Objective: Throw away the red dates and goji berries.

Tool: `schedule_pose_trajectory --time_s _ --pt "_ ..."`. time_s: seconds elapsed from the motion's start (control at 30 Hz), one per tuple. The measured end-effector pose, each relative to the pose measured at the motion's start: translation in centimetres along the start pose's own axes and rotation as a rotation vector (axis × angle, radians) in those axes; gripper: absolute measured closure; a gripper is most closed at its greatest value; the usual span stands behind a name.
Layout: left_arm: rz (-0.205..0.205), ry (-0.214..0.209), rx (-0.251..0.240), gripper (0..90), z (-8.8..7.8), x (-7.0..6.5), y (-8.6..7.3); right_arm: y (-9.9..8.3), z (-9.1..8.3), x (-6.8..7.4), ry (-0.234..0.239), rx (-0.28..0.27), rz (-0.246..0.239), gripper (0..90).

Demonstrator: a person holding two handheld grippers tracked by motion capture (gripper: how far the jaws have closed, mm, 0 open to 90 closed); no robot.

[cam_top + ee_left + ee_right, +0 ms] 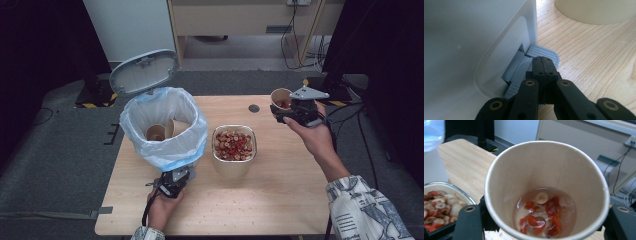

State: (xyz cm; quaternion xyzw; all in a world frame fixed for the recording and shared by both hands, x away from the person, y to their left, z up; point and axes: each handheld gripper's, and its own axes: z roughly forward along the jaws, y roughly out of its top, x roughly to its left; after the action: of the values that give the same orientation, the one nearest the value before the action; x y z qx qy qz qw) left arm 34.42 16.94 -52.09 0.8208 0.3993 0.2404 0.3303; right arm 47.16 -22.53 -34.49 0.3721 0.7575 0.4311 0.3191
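The right gripper (295,112) has its jaws clamped on a tan paper cup (546,187) of red fruit pieces, lifted above the wooden bench (280,200). The left gripper (543,65), jaws closed, presses the grey ribbed pedal (544,51) of the white bag-lined bin (165,125), lid raised.

Your open table (280,200) lies from four to eight o'clock of the food tray (234,148). At its nine o'clock the lined bin (165,127) blocks you, raised lid (144,71) behind. The gap between bin and tray is tight.
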Motion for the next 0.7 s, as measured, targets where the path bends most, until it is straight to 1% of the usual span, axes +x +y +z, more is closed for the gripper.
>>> schedule_pose_trajectory --time_s 0.07,0.17,0.27,0.47,0.53,0.63,0.7 --pt "0.000 0.000 0.000 90.0 0.0 0.0 0.0 0.3 0.0 0.2 0.013 -0.003 0.003 31.7" --pt "0.000 0.000 0.000 90.0 0.0 0.0 0.0 0.7 0.1 0.6 0.018 -0.006 0.000 31.7" --pt "-0.001 -0.001 0.000 90.0 0.0 0.0 0.0 1.2 0.2 1.4 0.030 -0.009 -0.035 31.7" --pt "-0.001 -0.001 0.000 90.0 0.0 0.0 0.0 2.0 0.3 2.3 0.051 -0.019 -0.058 31.7" --pt "0.000 0.000 0.000 90.0 0.0 0.0 0.0 2.2 0.3 2.9 0.056 -0.024 -0.089 31.7" --pt "0.000 0.000 0.001 90.0 0.0 0.0 0.0 2.5 0.3 3.4 0.072 -0.031 -0.118 31.7" --pt "0.000 0.000 0.001 90.0 0.0 0.0 0.0 2.6 0.4 3.5 0.064 -0.032 -0.132 31.6"
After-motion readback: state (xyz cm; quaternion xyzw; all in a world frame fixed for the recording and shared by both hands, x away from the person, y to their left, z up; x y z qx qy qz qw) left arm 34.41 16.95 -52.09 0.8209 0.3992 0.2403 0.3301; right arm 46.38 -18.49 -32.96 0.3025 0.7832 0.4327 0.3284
